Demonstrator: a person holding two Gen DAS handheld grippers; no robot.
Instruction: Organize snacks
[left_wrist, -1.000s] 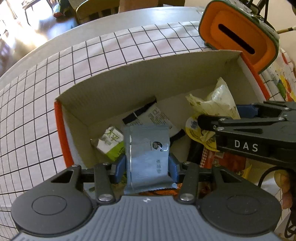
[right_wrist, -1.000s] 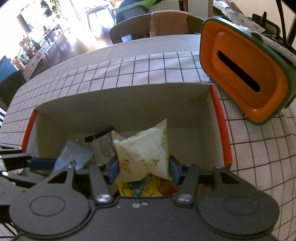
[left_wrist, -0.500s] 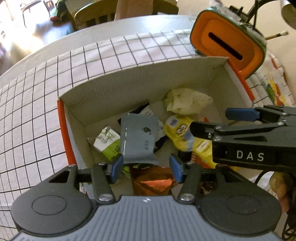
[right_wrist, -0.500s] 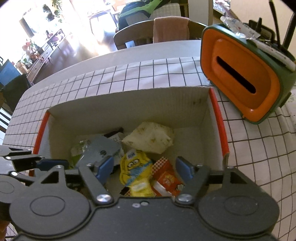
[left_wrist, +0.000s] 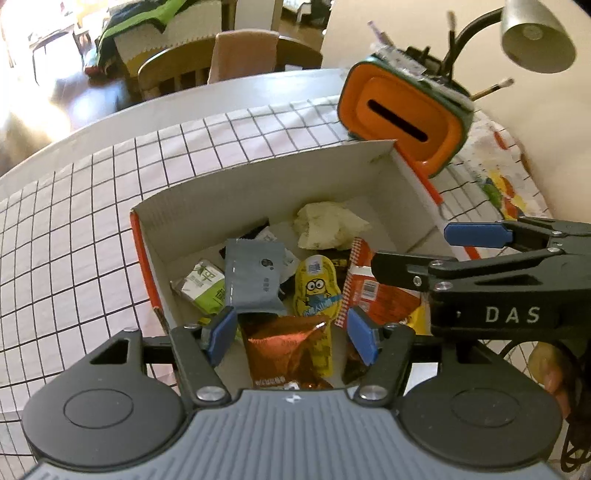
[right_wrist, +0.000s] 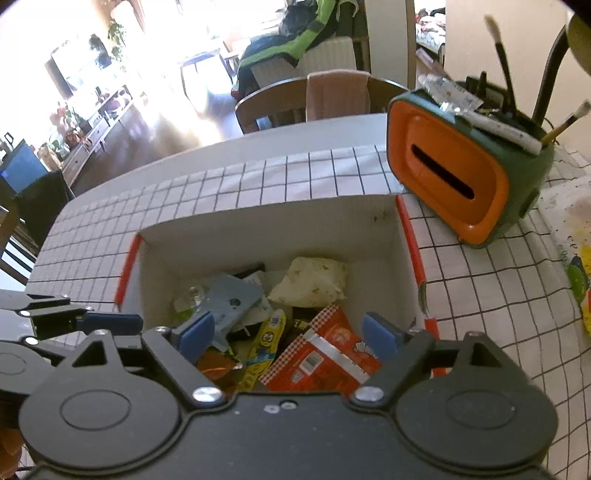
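Both wrist views above shared box (left_wrist: 266, 192)

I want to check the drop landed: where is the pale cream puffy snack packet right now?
The pale cream puffy snack packet lies inside the cardboard box, at its far right corner in both views, just beyond the red checkered packet.

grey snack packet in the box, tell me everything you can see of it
The flat grey foil-like snack packet is rectangular, with crimped ends, a small dark round logo and faint print on its face. It looks sealed and only lightly creased. It lies face up inside the white cardboard box with orange edges, left of centre, resting on other packets: it overlaps a green and white packet and a black and white wrapper, with a yellow cartoon packet beside it. No gripper touches it.
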